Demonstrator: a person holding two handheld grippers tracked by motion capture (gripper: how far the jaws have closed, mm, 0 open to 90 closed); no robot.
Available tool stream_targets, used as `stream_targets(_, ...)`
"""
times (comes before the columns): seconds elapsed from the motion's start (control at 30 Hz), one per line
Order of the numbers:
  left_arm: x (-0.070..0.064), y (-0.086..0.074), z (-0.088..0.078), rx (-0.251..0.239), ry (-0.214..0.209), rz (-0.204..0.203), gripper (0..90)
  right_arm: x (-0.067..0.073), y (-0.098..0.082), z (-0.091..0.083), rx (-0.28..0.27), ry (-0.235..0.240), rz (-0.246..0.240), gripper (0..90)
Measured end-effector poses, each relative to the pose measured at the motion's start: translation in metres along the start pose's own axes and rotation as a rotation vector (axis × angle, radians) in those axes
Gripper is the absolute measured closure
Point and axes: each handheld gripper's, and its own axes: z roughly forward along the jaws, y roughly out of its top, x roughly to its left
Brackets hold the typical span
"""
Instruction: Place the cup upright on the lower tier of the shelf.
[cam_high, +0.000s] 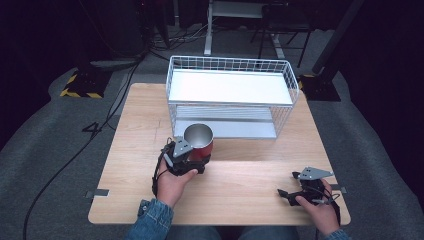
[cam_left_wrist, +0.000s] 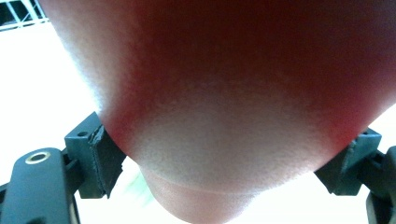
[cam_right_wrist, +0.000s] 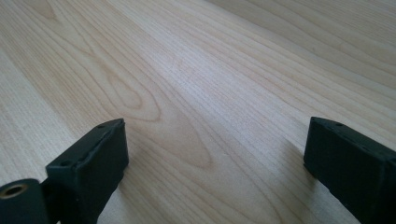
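Note:
A red cup (cam_high: 200, 142) with a shiny metal inside stands upright just in front of the wire rack, left of the table's middle. My left gripper (cam_high: 199, 159) is shut on its lower wall. In the left gripper view the red cup (cam_left_wrist: 224, 93) sits between both pads (cam_left_wrist: 100, 149), pressed from each side. I cannot tell whether the cup rests on the table or hangs just above it. My right gripper (cam_high: 289, 186) lies near the front right corner and points left. Its jaws stand wide apart over bare wood, so the right gripper (cam_right_wrist: 219, 140) is open with nothing between the jaws.
A white wire rack (cam_high: 172, 75) with two shelves stands at the back of the wooden table (cam_high: 250, 170). Cables run over the grey floor at the left. Dark stands and table legs rise behind the rack.

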Motion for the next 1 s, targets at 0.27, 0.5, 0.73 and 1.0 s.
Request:
stream_targets(0.27, 0.001, 0.015, 0.013, 0.003, -0.025, 0.006, 16.7, 0.000, 0.000, 0.000, -0.001, 0.002, 0.001, 6.4)
stream_targets(0.5, 0.002, 0.024, 0.029, 0.004, -0.037, 0.005, 16.7, 0.000, 0.000, 0.000, 0.001, -0.001, 0.001, 6.4)
stream_targets(0.73, 0.003, 0.030, 0.052, 0.007, -0.054, 0.002, 16.7, 0.000, 0.000, 0.000, 0.000, 0.000, 0.001, 6.4)
stream_targets(1.0, 0.005, 0.037, 0.074, -0.004, -0.044, 0.005, 16.7, 0.000, 0.000, 0.000, -0.001, 0.002, 0.002, 6.4)
